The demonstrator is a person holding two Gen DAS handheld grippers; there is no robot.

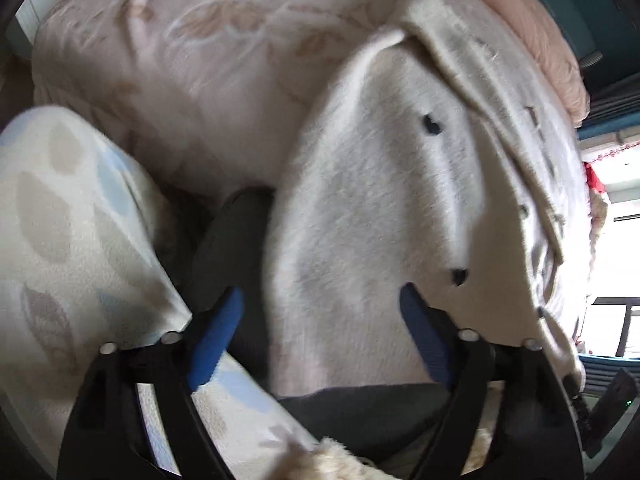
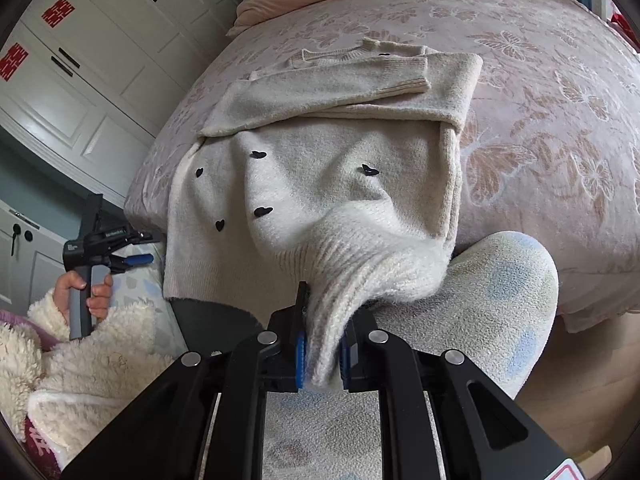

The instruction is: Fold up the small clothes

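1. Right wrist view: the right gripper (image 2: pixel 323 354) is clenched on a bunched fold of the ribbed hem of a cream fuzzy knit sweater with small black heart shapes (image 2: pixel 320 184), its blue pads (image 2: pixel 301 354) pressed against the wool on both sides.
2. From that pinch the sweater rises toward 12 o'clock, taut and puckered, its lower part hanging over the bed edge.
3. Both sleeves (image 2: pixel 340 80) lie folded across the chest at 12 o'clock, flat on the pink quilt printed with butterflies (image 2: pixel 540 120).
4. At 4 o'clock, just beside the gripper, sits a knee in cream fleece trousers with blue and beige leaf shapes (image 2: pixel 500 280).
5. At 9 o'clock the left gripper (image 2: pixel 136 259) is held in a bare hand (image 2: pixel 86 288) with a fluffy cream cuff, clear of the sweater's edge.
6. White panelled wardrobe doors with red paper emblems (image 2: pixel 80 40) fill 10 o'clock.
7. Left wrist view: the left gripper (image 1: pixel 320 312) is released, jaws spread wide, blue fingertips (image 1: pixel 224 320) apart with nothing pinched; the sweater (image 1: pixel 380 200) hangs between and beyond them, blurred.
8. The fleece trouser leg (image 1: pixel 72 240) lies at 9 o'clock.
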